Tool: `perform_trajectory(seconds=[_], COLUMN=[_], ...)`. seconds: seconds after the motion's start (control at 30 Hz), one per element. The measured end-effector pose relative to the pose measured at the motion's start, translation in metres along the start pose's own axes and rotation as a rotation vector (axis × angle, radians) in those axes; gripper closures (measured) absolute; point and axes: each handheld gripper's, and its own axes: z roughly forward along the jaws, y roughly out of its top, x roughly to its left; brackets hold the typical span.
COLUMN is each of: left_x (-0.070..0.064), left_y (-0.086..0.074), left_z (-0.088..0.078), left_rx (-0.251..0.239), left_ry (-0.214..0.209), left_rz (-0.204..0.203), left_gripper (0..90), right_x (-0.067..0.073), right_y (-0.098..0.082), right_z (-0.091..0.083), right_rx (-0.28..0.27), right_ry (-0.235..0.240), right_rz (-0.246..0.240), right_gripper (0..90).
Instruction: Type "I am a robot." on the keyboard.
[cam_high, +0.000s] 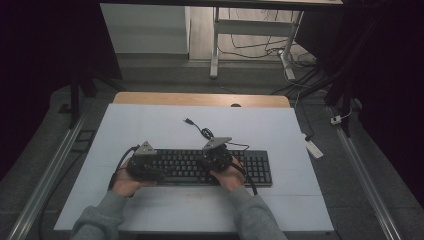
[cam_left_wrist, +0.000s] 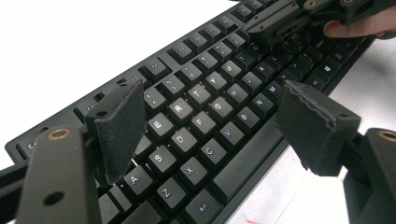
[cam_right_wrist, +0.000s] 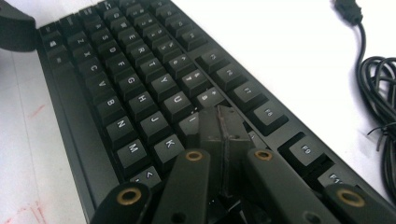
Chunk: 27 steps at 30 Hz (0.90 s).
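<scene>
White table (cam_high: 165, 125) carries your keyboard (cam_high: 260, 165) near its front edge, both grippers over it. Your left gripper (cam_left_wrist: 210, 126) hovers with jaws apart above the letter keys. Your right gripper (cam_right_wrist: 223, 122) has its 2 jaws pressed together on the keys.
</scene>
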Motion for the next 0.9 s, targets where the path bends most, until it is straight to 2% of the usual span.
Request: perform_trajectory(seconds=[0.17, 0.27, 0.5, 0.77, 0.9], left_x=[0.000, 0.000, 0.000, 0.002, 0.003], left_y=[0.000, 0.000, 0.000, -0.001, -0.001], left_z=[0.000, 0.000, 0.000, -0.002, -0.002], left_rx=[0.000, 0.000, -0.006, -0.013, -0.013], left_ry=[0.002, 0.002, 0.005, 0.014, 0.019], left_rz=[-0.002, 0.001, -0.007, -0.010, -0.017], left_gripper=[24.6, 24.6, 24.6, 24.8, 24.9], right_x=[0.000, 0.001, 0.002, 0.003, 0.002], right_y=[-0.001, 0.000, 0.001, -0.006, -0.016], right_z=[0.003, 0.002, -0.008, -0.030, -0.044], right_rx=[0.009, 0.011, -0.050, -0.097, -0.115], right_ry=[0.000, -0.008, -0.009, -0.022, -0.033], right_rz=[0.013, 0.000, 0.002, 0.007, 0.017], right_gripper=[89.7, 89.7, 89.0, 69.8, 64.1])
